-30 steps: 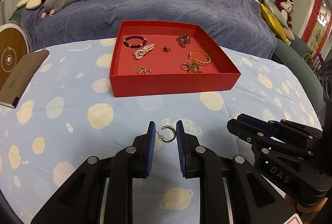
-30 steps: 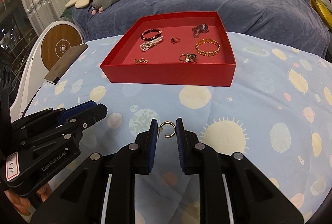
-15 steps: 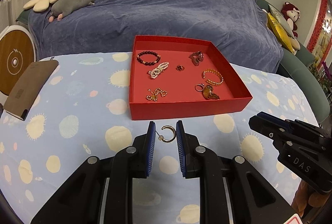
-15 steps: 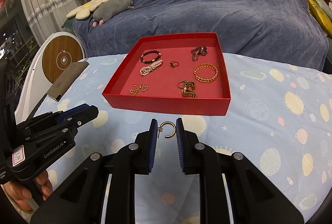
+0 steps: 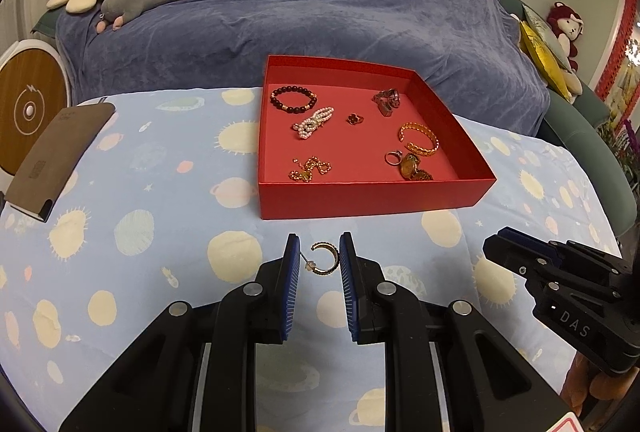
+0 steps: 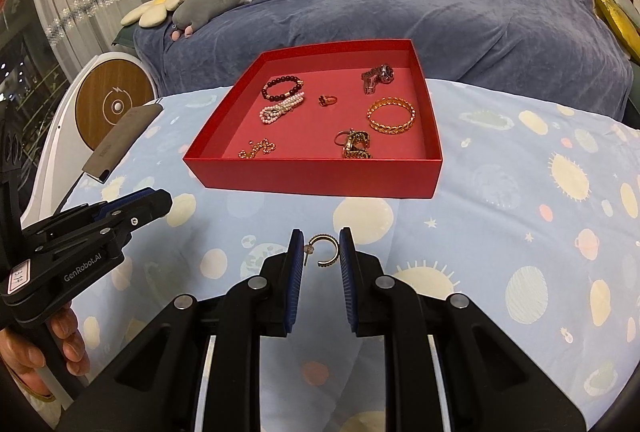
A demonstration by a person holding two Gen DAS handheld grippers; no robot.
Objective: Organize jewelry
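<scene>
Jaws of the left gripper (image 5: 319, 258) clenched on a gold hoop earring (image 5: 325, 258), pinched between the blue pads, post end at the left pad, open C toward it. Right gripper (image 6: 319, 250) the same: narrow gap, second hoop earring (image 6: 325, 250) clamped across it. Both earrings hang clear of the cloth, a matched pair, one per hand.

Both grippers sit short of the red tray (image 5: 372, 198), just before its near wall, pointing down and forward at it. Neither earring is over the tray floor yet.

Inside the tray, already laid out and well apart from one another: dark bead bracelet (image 5: 293, 99) at back left, pearl clip (image 5: 313, 122) below it, small red ring (image 5: 354, 119) mid-back, grey metal piece (image 5: 387, 101) back right, gold bangle (image 5: 419, 138) right, gold chain (image 5: 310, 169) front left, ring and amber piece (image 5: 407, 164) front right.

No loose jewelry seen on the planet-print tablecloth (image 5: 132, 232); only a brown pouch (image 5: 56, 160) at the far left edge.

Judgement: late stage. Most pieces look sorted; the two earrings seem the last. Left to do: carry both over the near wall, lower, release on bare floor, likely front middle, side by side.
</scene>
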